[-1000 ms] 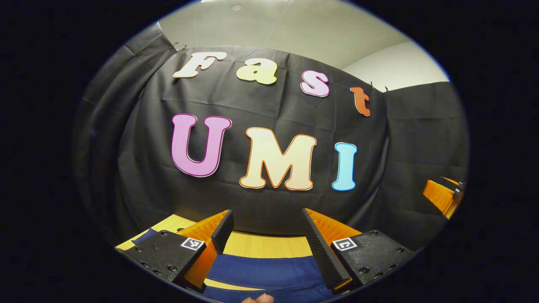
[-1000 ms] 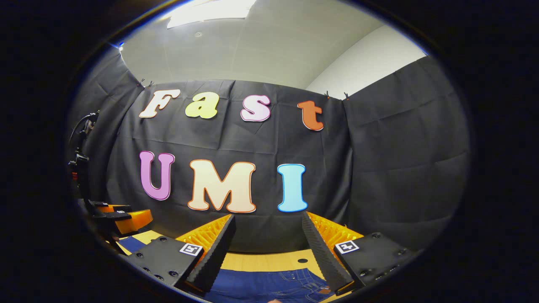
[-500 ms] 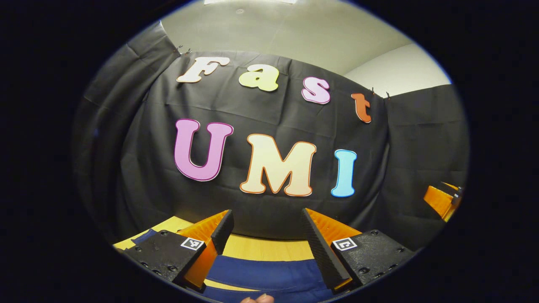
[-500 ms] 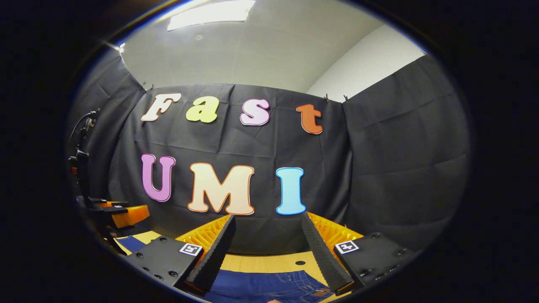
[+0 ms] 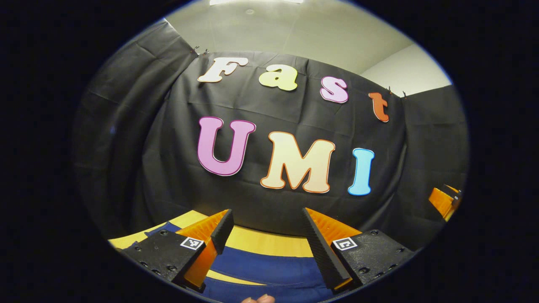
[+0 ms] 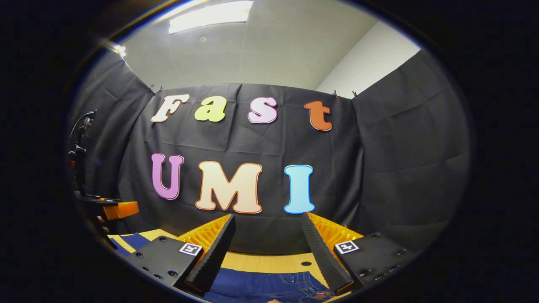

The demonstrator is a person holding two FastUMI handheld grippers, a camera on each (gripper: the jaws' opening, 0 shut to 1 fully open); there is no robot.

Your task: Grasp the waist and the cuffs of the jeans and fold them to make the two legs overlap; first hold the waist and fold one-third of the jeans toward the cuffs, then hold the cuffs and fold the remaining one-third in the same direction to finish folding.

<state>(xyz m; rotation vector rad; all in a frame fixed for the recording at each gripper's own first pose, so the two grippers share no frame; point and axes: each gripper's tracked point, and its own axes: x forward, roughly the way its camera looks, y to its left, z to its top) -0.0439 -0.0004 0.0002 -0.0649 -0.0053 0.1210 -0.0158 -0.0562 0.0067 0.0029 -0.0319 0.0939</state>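
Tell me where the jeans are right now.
The jeans lie on the yellow table, low in the left gripper view under the open left gripper; in the right gripper view they sit below the open right gripper.

recording booth: black cloth wall (image 6: 400, 139), wooden table (image 5: 269, 246).

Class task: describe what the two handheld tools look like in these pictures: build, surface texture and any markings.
Each tool, left and right, has two wedge-shaped fingers with ribbed, saw-toothed inner pads. The fingers sit on dark, rough-textured blocks with screw holes, and each block carries a small square black-and-white marker. No sleeve is visible.
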